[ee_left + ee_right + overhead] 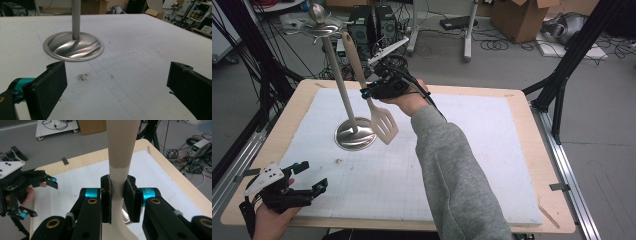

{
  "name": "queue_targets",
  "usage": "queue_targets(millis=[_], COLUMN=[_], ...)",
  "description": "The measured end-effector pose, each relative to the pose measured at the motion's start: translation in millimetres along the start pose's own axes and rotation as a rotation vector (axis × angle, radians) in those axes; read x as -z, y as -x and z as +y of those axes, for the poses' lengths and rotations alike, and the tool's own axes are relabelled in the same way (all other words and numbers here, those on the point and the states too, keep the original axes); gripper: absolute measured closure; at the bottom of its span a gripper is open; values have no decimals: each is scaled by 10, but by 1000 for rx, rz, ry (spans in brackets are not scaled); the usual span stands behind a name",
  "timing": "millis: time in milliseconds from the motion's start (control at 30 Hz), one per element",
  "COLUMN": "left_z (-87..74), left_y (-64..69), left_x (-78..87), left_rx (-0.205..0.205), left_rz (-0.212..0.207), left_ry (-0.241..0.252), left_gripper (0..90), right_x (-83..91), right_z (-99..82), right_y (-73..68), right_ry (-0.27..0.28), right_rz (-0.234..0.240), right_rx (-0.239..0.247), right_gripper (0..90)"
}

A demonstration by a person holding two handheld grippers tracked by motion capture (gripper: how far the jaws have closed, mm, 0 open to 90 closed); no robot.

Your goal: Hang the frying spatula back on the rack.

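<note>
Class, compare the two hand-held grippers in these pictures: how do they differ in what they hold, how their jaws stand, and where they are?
The right gripper is shut on the beige slotted spatula; the left gripper holds nothing. The right gripper's jaws press the spatula's neck; the left gripper's stand wide apart. The right gripper is raised beside the steel utensil stand; the left gripper sits low at the near corner of the white mat. Both are black with teal parts.

In the right gripper view, the cream plastic slotted spatula (120,157) loses its handle top past the frame's upper edge. The silver metal hanging stand (75,42) has its pole cut off likewise in the left gripper view.
</note>
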State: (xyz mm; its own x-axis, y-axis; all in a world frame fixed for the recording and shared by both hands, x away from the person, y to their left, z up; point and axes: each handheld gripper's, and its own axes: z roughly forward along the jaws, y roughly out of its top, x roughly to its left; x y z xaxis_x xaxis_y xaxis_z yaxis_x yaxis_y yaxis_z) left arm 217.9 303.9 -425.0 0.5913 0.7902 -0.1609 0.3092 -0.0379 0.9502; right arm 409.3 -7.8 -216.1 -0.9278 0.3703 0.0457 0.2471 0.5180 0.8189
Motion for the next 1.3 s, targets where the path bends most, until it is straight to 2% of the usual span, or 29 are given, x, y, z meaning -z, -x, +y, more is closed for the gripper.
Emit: queue_targets(millis=[833, 1300], left_z=[-7, -10], left_y=[-4, -13], left_x=[5, 8], left_rx=[1, 3], left_rz=[2, 4], left_ry=[-3, -4], left_gripper=[34, 34], right_x=[47, 11], right_z=[-6, 24], right_y=[72, 114], right_ry=[-3, -9], right_rz=[-13, 6], right_rx=[-29, -38], right_gripper=[777, 777])
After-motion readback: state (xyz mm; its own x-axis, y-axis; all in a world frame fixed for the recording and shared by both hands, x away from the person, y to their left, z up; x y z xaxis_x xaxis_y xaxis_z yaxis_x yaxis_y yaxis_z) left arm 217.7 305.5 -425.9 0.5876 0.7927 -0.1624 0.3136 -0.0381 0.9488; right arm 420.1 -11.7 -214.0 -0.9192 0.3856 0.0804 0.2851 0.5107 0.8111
